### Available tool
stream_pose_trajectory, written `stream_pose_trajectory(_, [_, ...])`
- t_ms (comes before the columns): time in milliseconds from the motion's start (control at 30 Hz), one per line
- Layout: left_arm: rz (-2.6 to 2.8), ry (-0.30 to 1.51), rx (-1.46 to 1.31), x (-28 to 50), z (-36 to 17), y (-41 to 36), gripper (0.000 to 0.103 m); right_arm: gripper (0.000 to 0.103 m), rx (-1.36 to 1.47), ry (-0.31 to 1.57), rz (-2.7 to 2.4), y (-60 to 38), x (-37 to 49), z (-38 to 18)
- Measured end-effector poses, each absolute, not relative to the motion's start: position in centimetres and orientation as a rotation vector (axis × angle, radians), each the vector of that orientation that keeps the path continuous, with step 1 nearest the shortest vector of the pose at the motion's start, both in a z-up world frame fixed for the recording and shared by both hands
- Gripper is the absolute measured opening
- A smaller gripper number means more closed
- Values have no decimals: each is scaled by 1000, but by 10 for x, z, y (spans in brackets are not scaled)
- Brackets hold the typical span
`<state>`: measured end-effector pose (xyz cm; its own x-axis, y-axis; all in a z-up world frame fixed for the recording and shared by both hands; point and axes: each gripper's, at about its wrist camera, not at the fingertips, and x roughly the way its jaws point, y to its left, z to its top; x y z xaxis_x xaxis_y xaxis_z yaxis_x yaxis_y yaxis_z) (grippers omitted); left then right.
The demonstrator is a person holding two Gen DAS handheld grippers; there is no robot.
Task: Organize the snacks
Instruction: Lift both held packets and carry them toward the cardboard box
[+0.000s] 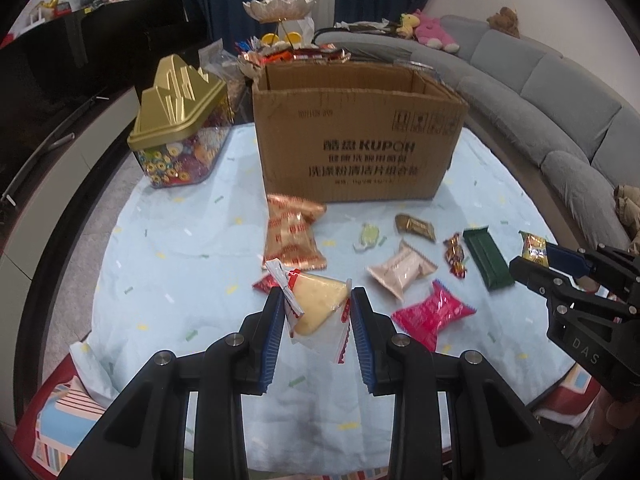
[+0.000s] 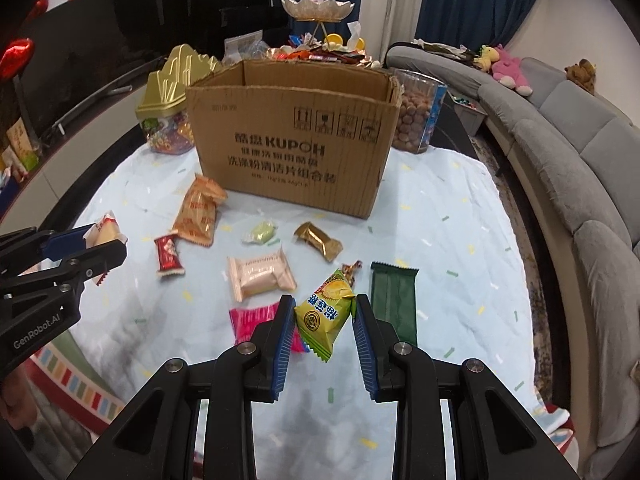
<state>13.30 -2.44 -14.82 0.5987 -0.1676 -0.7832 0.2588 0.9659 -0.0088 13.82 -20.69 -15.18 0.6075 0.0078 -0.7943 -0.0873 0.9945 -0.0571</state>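
The worktop (image 1: 168,240), under a pale blue cloth, carries everything. The biggest thing on it is the open cardboard box (image 1: 352,140), standing at twelve o'clock from both sets of tongs; it looks like the place the snacks are meant to go.

At ten o'clock from the box in the left wrist view sits a gold-lidded candy jar (image 1: 180,128). Loose packets lie between box and tongs: an orange bag (image 1: 292,236) just in front of the box, a dark green bar (image 1: 486,258) at three o'clock, a pink packet (image 1: 434,314), and a beige packet (image 1: 402,272) between them.

The left tongs (image 1: 318,304) are pinching a clear-wrapped yellow cake (image 1: 320,308), lifted clear of the cloth. The right tongs (image 2: 324,312) are pinching a green durian candy packet (image 2: 326,314), also off the cloth.

To do this step well, I judge both packets should go up and forward toward twelve o'clock, high enough to clear the near wall of the box before the tongs let go. The wrappers are slick and crinkly, and the cake is held by soft film at its sides, so steady pressure and a smooth carry matter. Releasing each one well inside the rim, not over its edge, would keep packets from sliding down outside. Keeping the two tongs apart avoids a clash above the opening.
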Motion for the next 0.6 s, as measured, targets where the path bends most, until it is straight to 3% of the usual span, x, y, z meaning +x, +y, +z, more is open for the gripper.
stream_pose_trajectory(600, [-171,847,62,166,-106,-26,33,31,-30,835,8,-210,175,-107])
